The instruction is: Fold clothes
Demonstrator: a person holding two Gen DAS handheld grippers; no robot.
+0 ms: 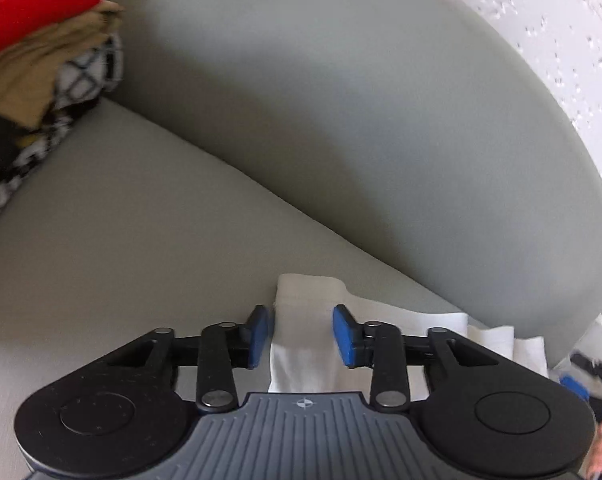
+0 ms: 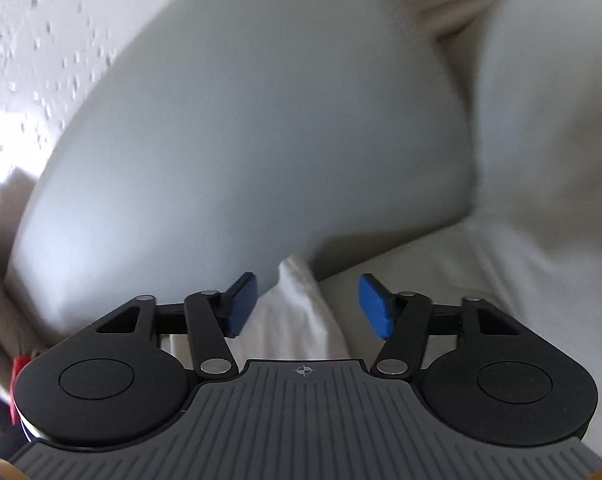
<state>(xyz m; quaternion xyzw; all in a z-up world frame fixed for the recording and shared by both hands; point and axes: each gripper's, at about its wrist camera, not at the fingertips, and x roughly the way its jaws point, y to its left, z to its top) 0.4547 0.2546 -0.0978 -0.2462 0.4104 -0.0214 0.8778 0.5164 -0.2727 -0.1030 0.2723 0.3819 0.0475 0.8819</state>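
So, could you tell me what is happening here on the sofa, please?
A person with a gripper in each hand is folding a white garment on a grey sofa. The left gripper and the right gripper each straddle a fold of it, and their blue fingers show gaps to the cloth, so neither grips yet. A pile of other clothes waits at the far end of the seat.

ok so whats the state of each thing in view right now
white cloth: lying on the sofa, an edge between both grippers' fingers, not pinched
left gripper: open, fingers either side of the cloth
right gripper: open, wider, cloth fold between
clothes pile: heaped on the sofa, unfolded
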